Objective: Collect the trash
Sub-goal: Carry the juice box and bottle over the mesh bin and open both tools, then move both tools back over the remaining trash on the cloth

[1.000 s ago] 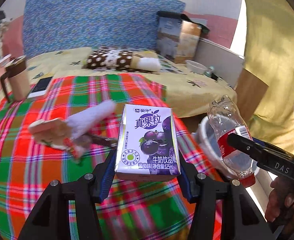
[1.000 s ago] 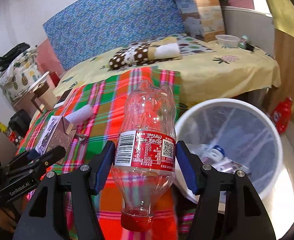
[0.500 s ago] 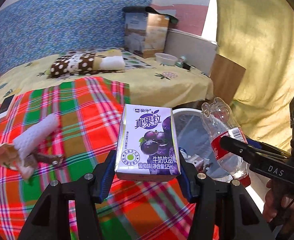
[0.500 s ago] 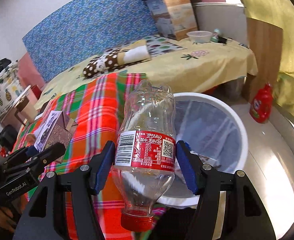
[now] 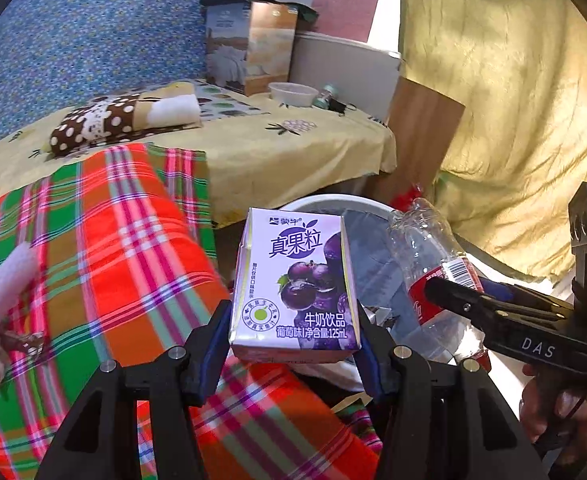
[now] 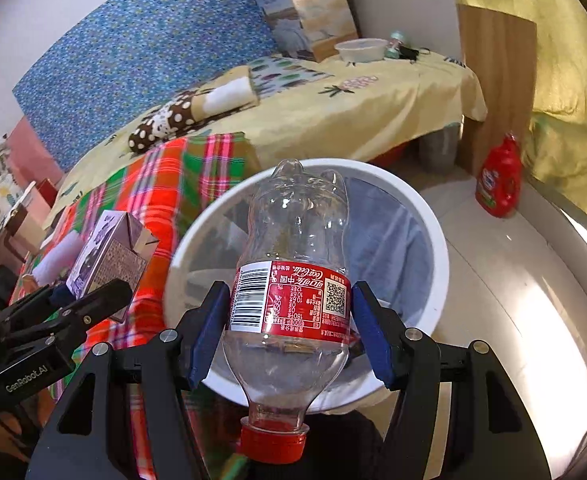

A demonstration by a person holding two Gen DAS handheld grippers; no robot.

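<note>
While the right tool [image 6: 291, 336] clamps a clear, ribbed plastic bottle [image 6: 293, 276] cap-down over the round white bin [image 6: 429, 224], the left tool [image 5: 293, 340] grips a boxy purple carton [image 5: 295, 284] beside it.

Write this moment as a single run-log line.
left gripper: shut on milk carton | right gripper: shut on cola bottle | position: bottle over white bin | release: not yet

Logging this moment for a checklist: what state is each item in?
Milk drink carton: upright, held by left gripper.
Coke bottle: empty, capped, cap toward camera, held by right gripper.
White trash bin: open, lined.
Red jug: upright on floor.
</note>
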